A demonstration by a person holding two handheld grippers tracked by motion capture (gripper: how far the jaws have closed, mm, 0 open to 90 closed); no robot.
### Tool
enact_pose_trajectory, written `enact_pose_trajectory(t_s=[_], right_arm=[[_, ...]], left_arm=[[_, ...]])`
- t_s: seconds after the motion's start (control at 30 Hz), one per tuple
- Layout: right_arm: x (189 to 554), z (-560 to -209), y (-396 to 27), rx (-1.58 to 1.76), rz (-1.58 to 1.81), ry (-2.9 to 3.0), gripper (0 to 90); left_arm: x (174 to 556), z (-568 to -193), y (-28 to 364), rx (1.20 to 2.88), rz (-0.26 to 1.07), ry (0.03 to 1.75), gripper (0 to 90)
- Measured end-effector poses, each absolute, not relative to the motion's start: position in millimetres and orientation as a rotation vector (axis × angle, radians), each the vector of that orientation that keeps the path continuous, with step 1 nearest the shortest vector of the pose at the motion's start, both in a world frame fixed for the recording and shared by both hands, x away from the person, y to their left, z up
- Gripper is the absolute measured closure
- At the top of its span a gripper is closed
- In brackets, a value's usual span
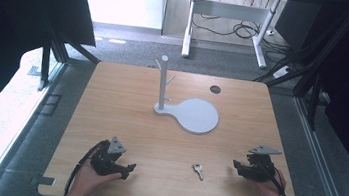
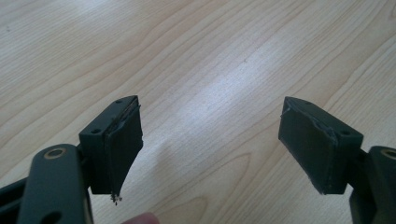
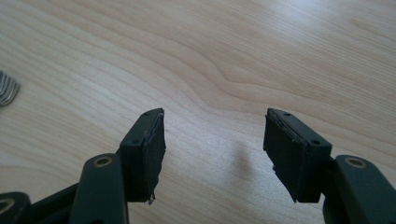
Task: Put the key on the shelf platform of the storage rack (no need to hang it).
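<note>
Tongs sat low over the near edge of the wooden table (image 1: pixel 111 100), 1 in each of the person's hands. On the near left, the left gripper (image 2: pixel 210 140) had its 2 black jaws spread wide apart, with nothing but bare wood grain between them. On the near right, the right gripper (image 3: pixel 215 149) was likewise parted, a little less widely, and gripped nothing. Each carried a grey 3-cornered plate on top, and both pointed inward toward the middle of the table.

Between the 2, nearer the right gripper but well apart from it, a small silver key (image 1: pixel 198 170) lay flat on the wood. Its edge peeked in at the left border of the right gripper view.

Farther off, around the table's centre, stood a white stand (image 1: pixel 162 84) with short pegs, upright on a round white base (image 1: pixel 198 116). A dark round hole (image 1: pixel 215 89) marked the far right of the tabletop.
</note>
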State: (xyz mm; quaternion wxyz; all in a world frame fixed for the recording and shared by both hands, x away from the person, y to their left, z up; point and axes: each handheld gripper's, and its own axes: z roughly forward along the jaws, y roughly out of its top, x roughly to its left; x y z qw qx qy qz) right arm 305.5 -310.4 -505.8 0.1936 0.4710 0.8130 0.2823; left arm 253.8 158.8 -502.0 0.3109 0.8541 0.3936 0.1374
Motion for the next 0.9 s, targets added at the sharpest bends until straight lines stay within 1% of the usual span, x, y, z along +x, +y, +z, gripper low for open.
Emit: enact_pose_trajectory(t_s=[0.2,0.53,0.73,0.9], right_arm=[[308,-482,-297,1.256,0.767,2.358,41.0],[317,-442,-257,1.109,0.696,2.548,45.2],[326,-430,-237,1.048,0.668,2.608,47.2],[331,-429,-223,1.025,0.653,2.652,48.5]], left_arm=[[255,-501,158,2.255,0.358,1.027,22.0],[257,-501,160,2.253,0.355,1.033,21.9],[256,-501,158,2.256,0.352,1.029,21.9],[256,-502,158,2.262,0.352,1.026,21.9]])
